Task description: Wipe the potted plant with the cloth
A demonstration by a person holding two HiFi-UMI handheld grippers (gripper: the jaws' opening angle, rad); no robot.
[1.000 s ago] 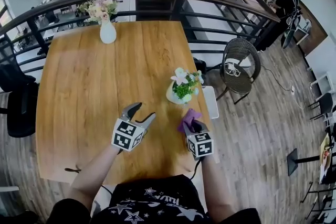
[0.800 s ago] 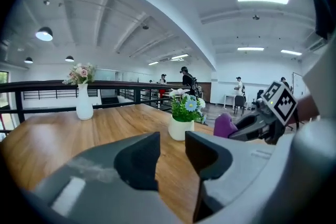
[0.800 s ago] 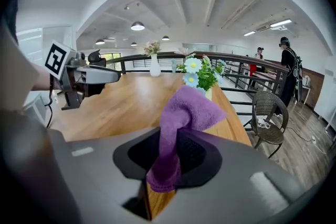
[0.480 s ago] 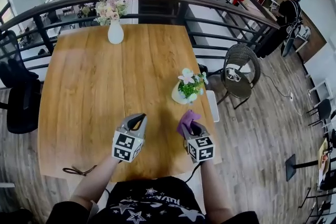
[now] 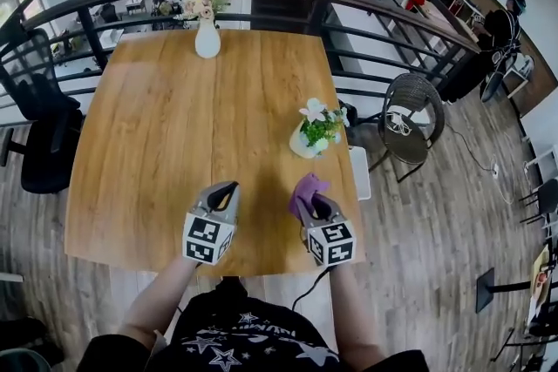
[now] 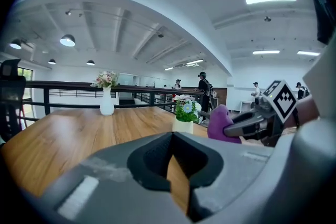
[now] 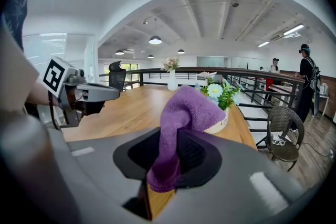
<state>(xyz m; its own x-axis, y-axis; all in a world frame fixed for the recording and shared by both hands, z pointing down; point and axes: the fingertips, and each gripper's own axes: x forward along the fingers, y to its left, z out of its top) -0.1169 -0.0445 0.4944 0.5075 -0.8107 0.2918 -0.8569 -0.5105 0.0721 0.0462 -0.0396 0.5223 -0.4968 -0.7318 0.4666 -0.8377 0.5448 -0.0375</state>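
In the head view you are holding the left gripper [image 5: 227, 188] and right gripper [image 5: 313, 199] over the table's [image 5: 166, 118] near edge, the potted plant [image 5: 316, 131] sitting just beyond the right one; in the left gripper view, its jaws are pressing together, empty; in the right gripper view, its jaws are clamping the purple cloth [image 5: 304, 189].

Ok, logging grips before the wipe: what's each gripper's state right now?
Left gripper: shut, nothing between its jaws.
Right gripper: shut on the purple cloth.
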